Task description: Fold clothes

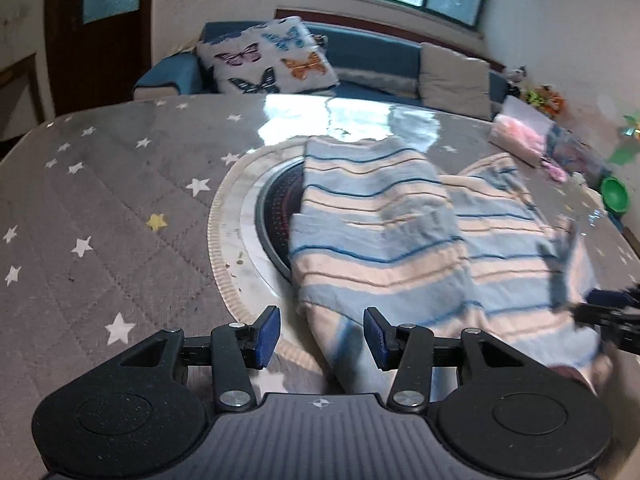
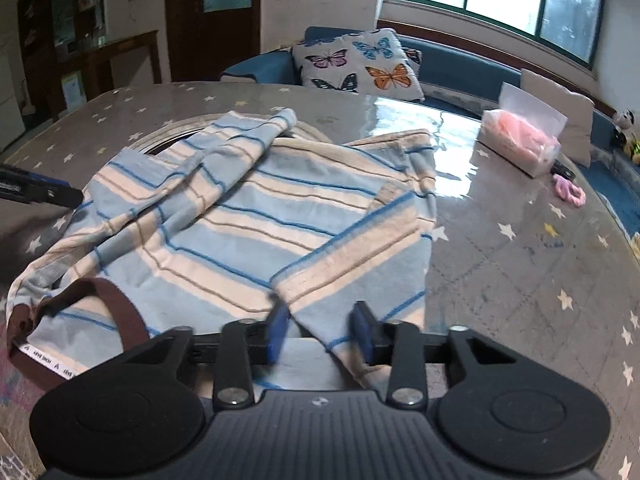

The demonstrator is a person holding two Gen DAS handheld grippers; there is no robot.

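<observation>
**A:** Big picture first: a round table (image 2: 520, 248) under a grey star-print cover fills both views, with a sofa and butterfly cushion (image 2: 356, 64) beyond it. And spread across the middle of that table, partly over the dark inset burner (image 1: 280, 216), lies the striped top (image 2: 224, 216), pale blue and cream.

**B:** It's only part of the way there, by the look of it. One sleeve (image 1: 360, 200) is thrown in across the body, the other side is turned over too, but the whole thing is rumpled and the brown collar (image 2: 120, 316) end is loose. No tidy rectangle yet.

**A:** So the halving of the body is left to do, I'd judge, plus some smoothing. Down to the tools: the right gripper (image 2: 322, 330) sits at the near edge with a folded corner of cloth running between its blue pads.

**B:** Narrow gap there, jaws partly drawn in around the fabric. The picture is blurred just at the pads, so whether they actually pinch it, I cannot tell.

**A:** And the left gripper (image 1: 322, 336)?

**B:** Jaws clearly apart, a strip of the sleeve edge lying between them, the pads not touching it. Nothing held on that side.
</observation>
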